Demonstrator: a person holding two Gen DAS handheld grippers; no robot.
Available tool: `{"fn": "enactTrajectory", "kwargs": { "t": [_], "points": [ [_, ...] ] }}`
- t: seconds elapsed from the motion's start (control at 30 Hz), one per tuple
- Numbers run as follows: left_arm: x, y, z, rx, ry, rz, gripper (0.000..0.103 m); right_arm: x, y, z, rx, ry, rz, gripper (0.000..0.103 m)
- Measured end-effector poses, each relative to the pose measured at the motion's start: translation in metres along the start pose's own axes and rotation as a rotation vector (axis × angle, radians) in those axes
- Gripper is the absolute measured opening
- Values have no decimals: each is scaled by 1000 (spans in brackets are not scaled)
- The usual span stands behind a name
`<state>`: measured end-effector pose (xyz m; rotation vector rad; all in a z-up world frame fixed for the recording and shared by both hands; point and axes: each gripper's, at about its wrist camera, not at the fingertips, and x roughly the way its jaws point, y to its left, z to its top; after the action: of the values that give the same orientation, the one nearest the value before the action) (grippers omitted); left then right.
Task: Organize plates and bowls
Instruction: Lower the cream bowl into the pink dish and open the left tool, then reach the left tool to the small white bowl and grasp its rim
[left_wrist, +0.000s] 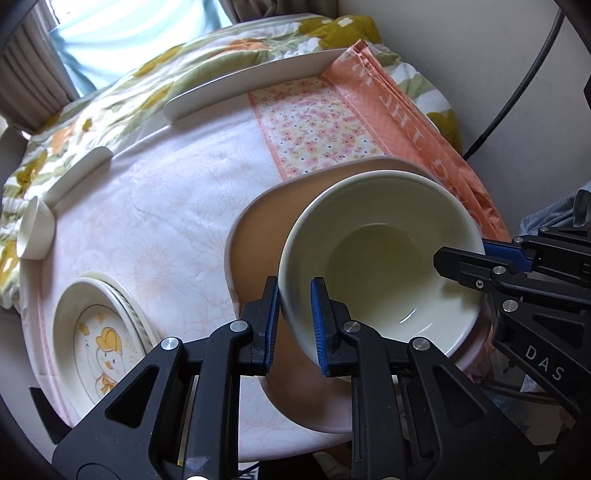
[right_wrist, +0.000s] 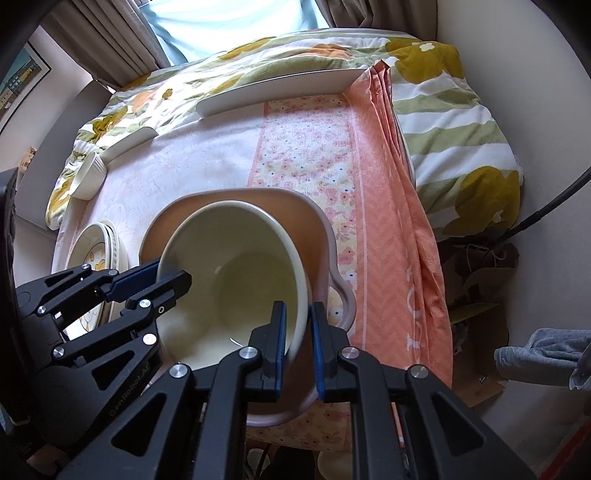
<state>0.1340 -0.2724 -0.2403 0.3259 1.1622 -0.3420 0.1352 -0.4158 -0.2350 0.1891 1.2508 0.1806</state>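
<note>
Holding the cream bowl (left_wrist: 376, 258) by its rim from two sides, both tongs are closed on it: the left tongs (left_wrist: 294, 325) pinch the near-left wall, the right tongs (right_wrist: 298, 345) pinch the opposite wall. The bowl is tilted and sits inside the pink dish (right_wrist: 314, 221) directly under the tongs, so I judge the step is nesting the bowl into this dish. Next it must be made level and then released, one side after the other (a sudden release may let it rock). To the left of the tongs is a stack of duck-pattern plates (left_wrist: 99, 332), farther away a small white cup (left_wrist: 35, 232). The counter (left_wrist: 166, 206) wears a pale cloth; behind are a flowered blanket (right_wrist: 454, 110) and curtains (right_wrist: 110, 40).
</note>
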Motion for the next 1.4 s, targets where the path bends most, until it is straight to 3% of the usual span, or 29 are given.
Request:
{"fn": "enactTrajectory", "kwargs": {
  "t": [0.57, 0.83, 1.0, 1.03, 1.1, 1.13, 1.17, 1.2, 1.23, 1.3, 1.4],
  "points": [
    [-16, 5, 2, -20, -36, -12, 15, -7, -2, 3, -29, -21, 38, 12],
    [-57, 22, 7, -67, -119, -23, 15, -39, 2, -5, -103, -81, 37, 12],
    [-115, 46, 12, -112, -249, 0, 15, -80, 9, -7, -184, -156, 52, 12],
    [-129, 54, 12, -130, -278, 7, 15, -90, 13, -5, -205, -178, 57, 17],
    [-153, 70, 11, -167, -326, 24, 16, -109, 25, 1, -251, -228, 56, 51],
    [-163, 77, 11, -184, -345, 32, 23, -118, 33, 5, -278, -269, 56, 88],
    [-172, 86, 10, -202, -363, 41, 32, -127, 41, 9, -304, -316, 68, 103],
    [-183, 97, 6, -227, -388, 60, 73, -133, 48, 13, -324, -354, 86, 103],
    [-191, 106, 3, -252, -414, 81, 102, -136, 54, 17, -340, -381, 109, 103],
    [-210, 128, -9, -300, -484, 121, 103, -139, 67, 28, -363, -427, 148, 103],
    [-222, 163, -21, -356, -469, 183, 103, -137, 97, 48, -426, -459, 208, 103]
  ]
}}
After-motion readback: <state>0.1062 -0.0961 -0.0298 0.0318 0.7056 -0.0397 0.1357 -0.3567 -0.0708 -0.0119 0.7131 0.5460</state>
